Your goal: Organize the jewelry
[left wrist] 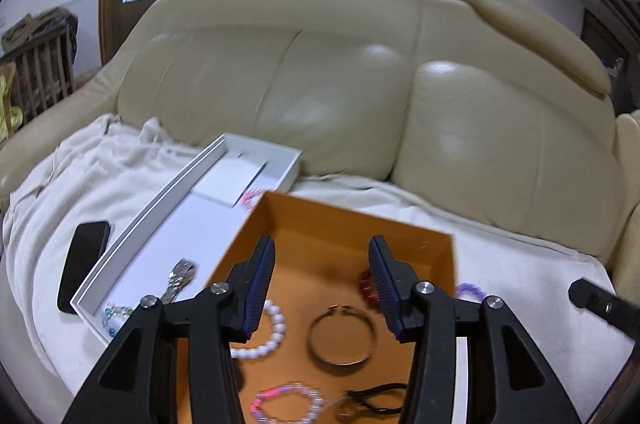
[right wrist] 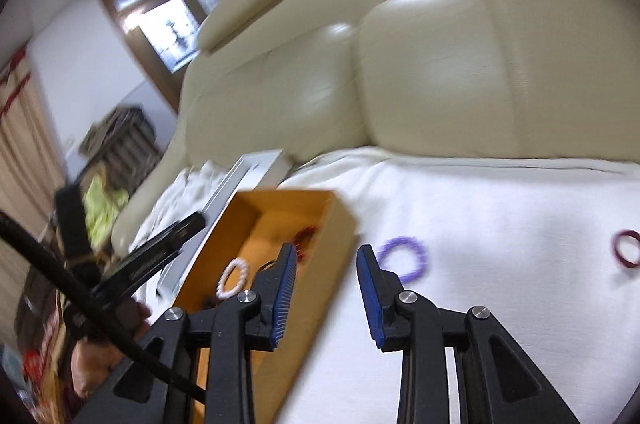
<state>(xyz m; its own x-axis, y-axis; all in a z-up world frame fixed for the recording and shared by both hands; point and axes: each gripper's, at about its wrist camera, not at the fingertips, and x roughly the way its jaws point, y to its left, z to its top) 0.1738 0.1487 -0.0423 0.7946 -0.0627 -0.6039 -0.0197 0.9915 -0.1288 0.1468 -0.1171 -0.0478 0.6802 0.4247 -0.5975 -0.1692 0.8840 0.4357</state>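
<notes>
Over the open orange cardboard box point(left wrist: 340, 236) on the blanket-covered sofa, the left hand-held gripper point(left wrist: 322, 288) hangs released, empty. The box gathers bracelets; its long axis runs roughly 6 to 12 o'clock. The right hand-held gripper point(right wrist: 328, 288), also released, faces a purple beaded bracelet point(right wrist: 404, 260) at 1 o'clock, outside the box.

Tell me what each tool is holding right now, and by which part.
Nothing is held. The left tool is open above the orange box; the right tool is open over the white cloth near the purple bracelet.
</notes>
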